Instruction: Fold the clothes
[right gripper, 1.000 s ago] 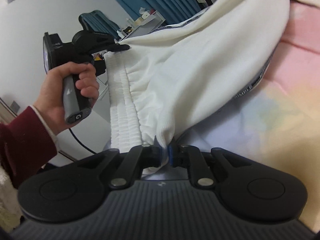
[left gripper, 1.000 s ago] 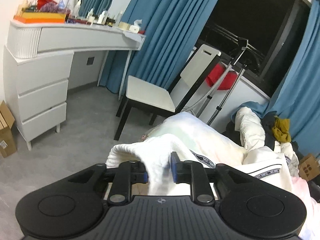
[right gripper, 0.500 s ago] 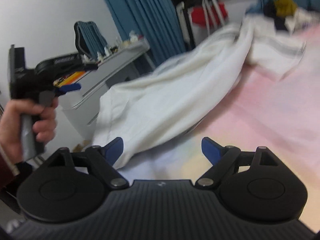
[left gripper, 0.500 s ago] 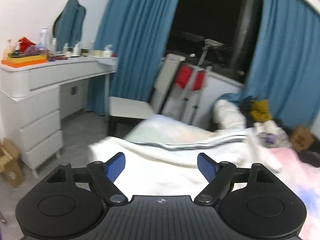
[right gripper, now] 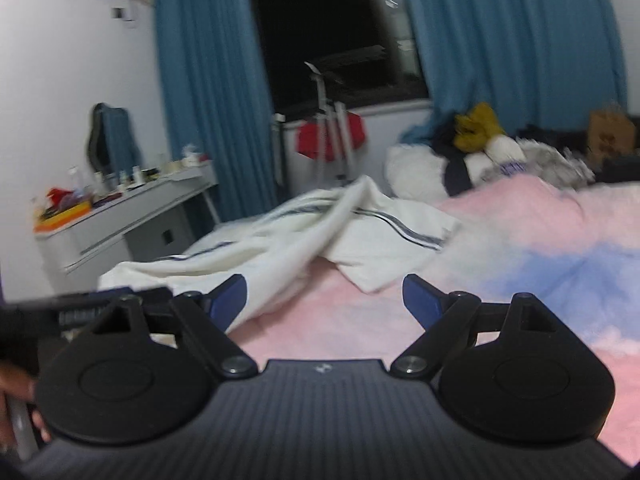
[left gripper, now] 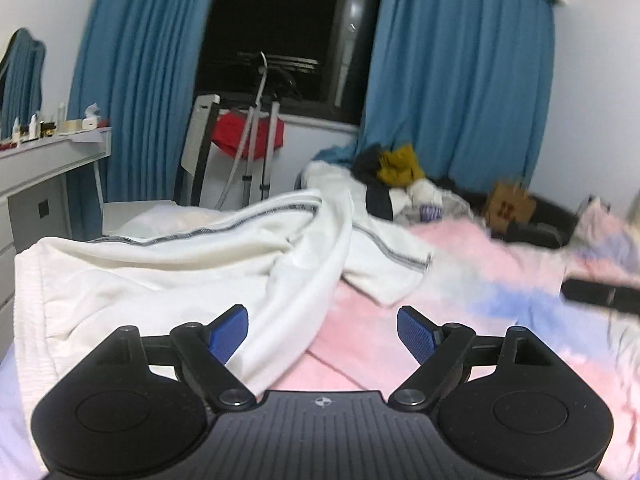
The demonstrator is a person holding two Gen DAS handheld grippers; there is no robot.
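Observation:
White trousers [left gripper: 192,264] with a dark side stripe and a ribbed waistband lie crumpled on the pink and blue bedspread [left gripper: 460,280]. They also show in the right wrist view [right gripper: 320,232]. My left gripper [left gripper: 322,330] is open and empty, just above the near edge of the trousers. My right gripper [right gripper: 324,296] is open and empty, over the bedspread to the right of the trousers. The left gripper's body [right gripper: 80,308] shows at the left edge of the right wrist view.
A heap of other clothes [left gripper: 400,176] lies at the far end of the bed below the blue curtains [left gripper: 460,80]. A white chair [left gripper: 200,148], a stand with a red item [left gripper: 248,136] and a white dresser [left gripper: 36,184] stand to the left. A cardboard box [left gripper: 508,208] is far right.
Both grippers have let go of the trousers' waistband and opened. The trousers have dropped onto the bed. Both grippers have swung to the right, towards the middle of the bed.

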